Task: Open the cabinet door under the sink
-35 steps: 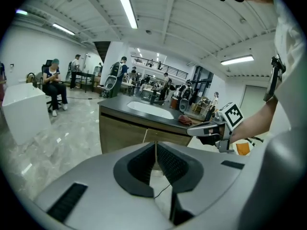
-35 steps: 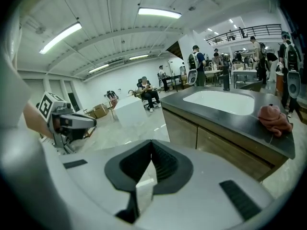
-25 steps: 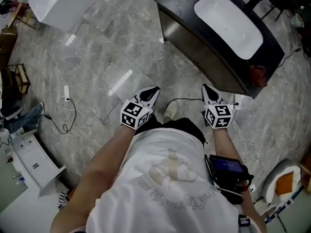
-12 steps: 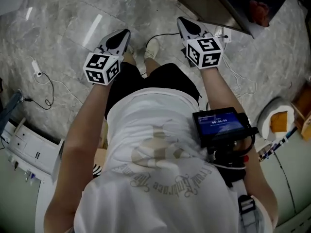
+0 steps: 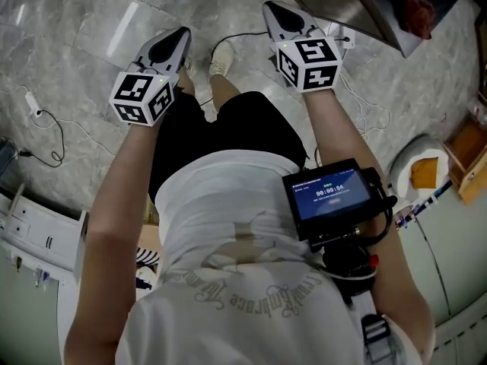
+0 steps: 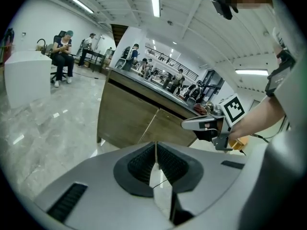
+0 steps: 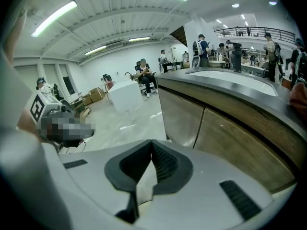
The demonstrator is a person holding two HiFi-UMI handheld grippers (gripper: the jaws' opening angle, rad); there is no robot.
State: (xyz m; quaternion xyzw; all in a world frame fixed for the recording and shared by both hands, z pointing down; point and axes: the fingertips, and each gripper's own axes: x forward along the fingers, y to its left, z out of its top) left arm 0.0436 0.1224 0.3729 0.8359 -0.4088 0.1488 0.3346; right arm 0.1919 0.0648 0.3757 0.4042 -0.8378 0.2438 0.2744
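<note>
Shut, the left gripper (image 5: 181, 36) (image 6: 156, 152): ridged black pads (image 6: 143, 164) pressed flat together, nothing between them. Shut too, the right gripper (image 5: 271, 9) (image 7: 151, 153), pads meeting along one thin line, empty. Both held low in front of the body, tips pointing forward and down over the grey marble floor (image 5: 84, 44), well apart from each other, a white shoe (image 5: 221, 55) on the floor between them.

Cabinet (image 6: 129, 121) under the sink (image 7: 235, 78) ahead of both grippers, touched by neither. In the left gripper view, ahead and slightly right of the jaws: two wood-toned doors (image 6: 122, 116) side by side, closed, a dark seam between them. Tip of the right gripper (image 6: 186, 124) showing in front of the right-hand one; how near to it, unclear.

In the right gripper view, ahead and to the right of the jaws: the nearer of the doors (image 7: 181, 116) and the next one both flush and closed, dark countertop (image 7: 216, 87) above, pale sink set into it. In the head view, only a corner of the cabinet (image 5: 365, 10) beyond the right gripper's tip.

Far off to the left of the left gripper's jaws, a white block (image 6: 26, 78) and a seated person (image 6: 62, 56). Behind the right gripper, at the waist, a small lit screen (image 5: 331, 196).
</note>
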